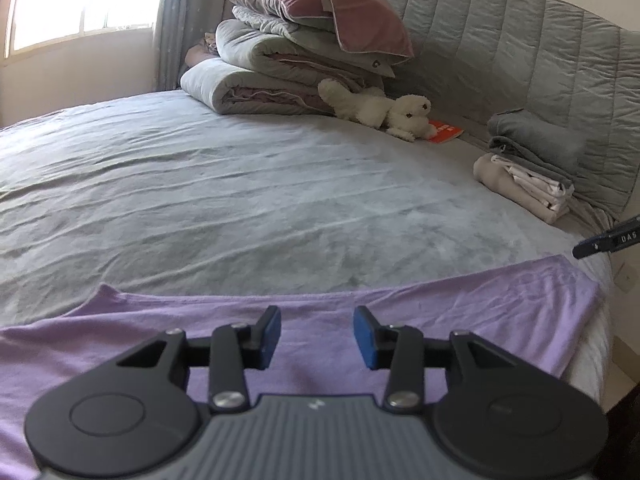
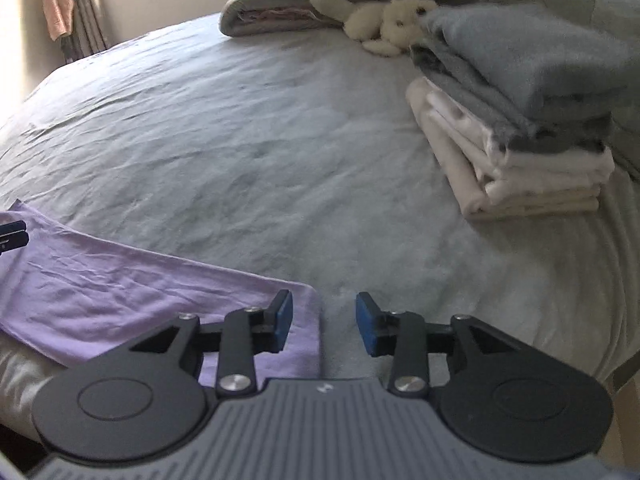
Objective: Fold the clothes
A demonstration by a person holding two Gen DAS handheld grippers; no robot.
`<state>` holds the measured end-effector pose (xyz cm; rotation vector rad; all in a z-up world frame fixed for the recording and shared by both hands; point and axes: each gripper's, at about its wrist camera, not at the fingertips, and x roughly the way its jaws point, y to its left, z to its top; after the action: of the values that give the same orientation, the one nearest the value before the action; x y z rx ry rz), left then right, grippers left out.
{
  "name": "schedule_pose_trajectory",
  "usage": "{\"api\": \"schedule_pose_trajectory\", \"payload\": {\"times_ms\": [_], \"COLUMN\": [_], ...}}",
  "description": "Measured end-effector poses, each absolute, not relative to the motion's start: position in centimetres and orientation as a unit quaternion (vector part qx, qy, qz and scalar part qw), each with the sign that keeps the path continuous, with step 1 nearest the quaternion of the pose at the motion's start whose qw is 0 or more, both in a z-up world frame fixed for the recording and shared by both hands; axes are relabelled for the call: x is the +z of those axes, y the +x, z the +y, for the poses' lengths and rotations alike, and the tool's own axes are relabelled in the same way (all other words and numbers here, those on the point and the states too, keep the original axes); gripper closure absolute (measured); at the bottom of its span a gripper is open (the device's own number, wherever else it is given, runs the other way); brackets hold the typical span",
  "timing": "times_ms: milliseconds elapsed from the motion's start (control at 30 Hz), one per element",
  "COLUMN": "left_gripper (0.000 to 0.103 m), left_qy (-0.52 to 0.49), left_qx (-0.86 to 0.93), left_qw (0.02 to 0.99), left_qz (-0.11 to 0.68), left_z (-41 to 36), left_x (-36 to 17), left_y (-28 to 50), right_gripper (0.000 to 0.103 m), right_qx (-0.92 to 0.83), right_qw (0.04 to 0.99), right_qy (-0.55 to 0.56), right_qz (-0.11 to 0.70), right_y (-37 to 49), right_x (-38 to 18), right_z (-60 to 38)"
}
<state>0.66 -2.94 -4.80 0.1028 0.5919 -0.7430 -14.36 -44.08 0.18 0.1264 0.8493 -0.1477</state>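
A lilac garment (image 1: 460, 300) lies flat along the near edge of the grey bed (image 1: 240, 200). It also shows in the right wrist view (image 2: 120, 284). My left gripper (image 1: 317, 336) is open and empty, hovering over the garment's middle. My right gripper (image 2: 324, 328) is open and empty, its left finger over the garment's right end and its right finger over bare sheet (image 2: 280, 140). The tip of the right gripper shows in the left wrist view (image 1: 608, 240), and the left gripper's tip at the left edge of the right wrist view (image 2: 12, 234).
A stack of folded clothes (image 2: 520, 128), grey on top of white and beige, sits at the right by the padded headboard (image 1: 520, 60). Piled quilts and a pillow (image 1: 296, 52), a white plush toy (image 1: 380, 110) and a red booklet (image 1: 444, 130) lie at the back.
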Motion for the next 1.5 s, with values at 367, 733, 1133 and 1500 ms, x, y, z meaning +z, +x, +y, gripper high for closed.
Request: {"api": "schedule_pose_trajectory", "payload": {"times_ms": [367,733,1133,1500], "left_gripper": [0.064,0.063,0.058,0.059], "left_qy": [0.015,0.093,0.017,0.039], "left_qx": [-0.313,-0.313,-0.267,-0.222], "left_qw": [0.899,0.876,0.904,0.915], "left_qz": [0.306,0.355,0.333,0.333], "left_z": [4.7,8.6,13.9,13.5], "left_x": [-3.9,-5.2,-3.7,-4.8], "left_y": [0.6,-3.1,-3.0,-1.6], "right_gripper": [0.064,0.061,0.06,0.06], "right_qx": [0.101,0.2,0.223,0.174], "right_qw": [0.905,0.874,0.877,0.925], "right_qy": [-0.025,-0.113,-0.099,0.022], "right_qz": [0.413,0.428,0.414,0.337], "right_y": [-12.2,-7.6,-3.9,3.4], "right_x": [0.5,-0.6,-0.8,-1.1], "right_z": [-33.0,-22.7,-16.8,-12.6]}}
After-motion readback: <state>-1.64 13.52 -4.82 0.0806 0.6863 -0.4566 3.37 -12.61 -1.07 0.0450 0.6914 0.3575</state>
